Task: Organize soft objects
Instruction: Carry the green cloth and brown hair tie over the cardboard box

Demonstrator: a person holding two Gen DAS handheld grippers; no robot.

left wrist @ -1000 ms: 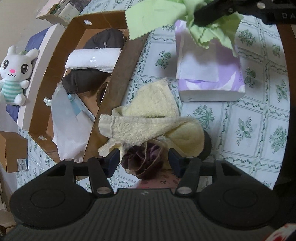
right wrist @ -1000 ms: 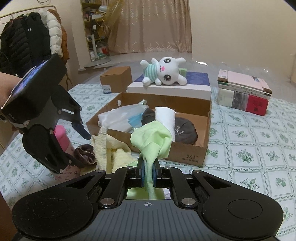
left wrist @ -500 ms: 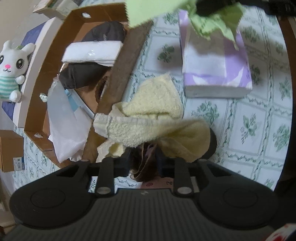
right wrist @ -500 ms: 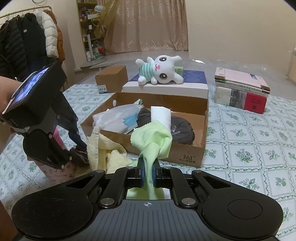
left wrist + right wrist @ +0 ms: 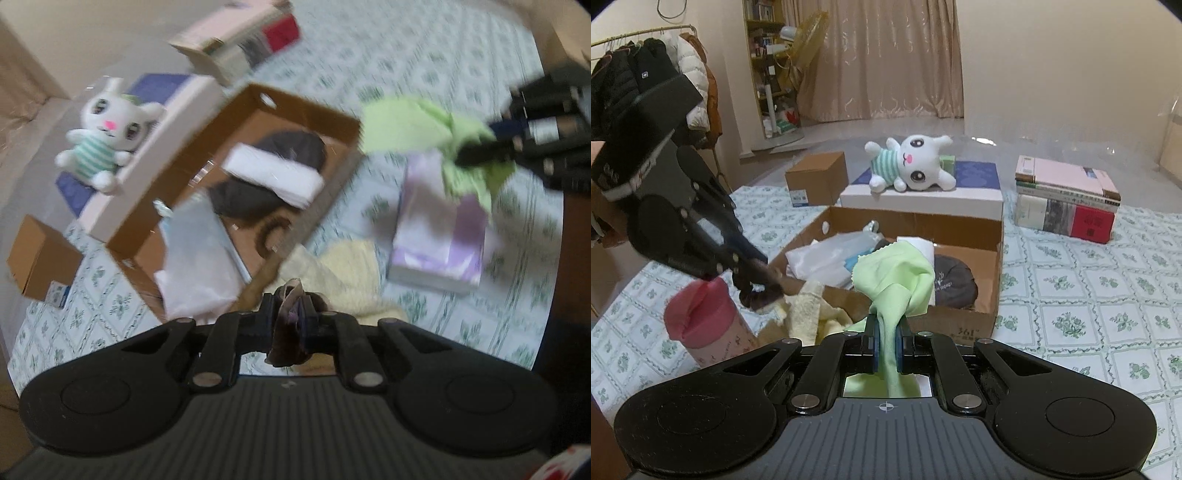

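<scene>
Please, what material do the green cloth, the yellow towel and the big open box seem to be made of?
Green cloth: probably thin microfibre, smooth and matte; it drapes in soft folds and has a zigzag-cut edge.
Yellow towel: likely terry cotton; its surface looks fuzzy and looped, thick and limp.
Open box: corrugated cardboard, plain brown and matte, with stiff, straight walls and printed numbers on the front.

Green cloth [image 5: 897, 280] in right tool [image 5: 888, 350]

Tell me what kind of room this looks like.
Probably a room in someone's home, likely a living room or bedroom. Coats hang on a clothes rack, a cluttered bookshelf stands beside long curtains, and a plush bunny lies by the patterned table cover.
</scene>
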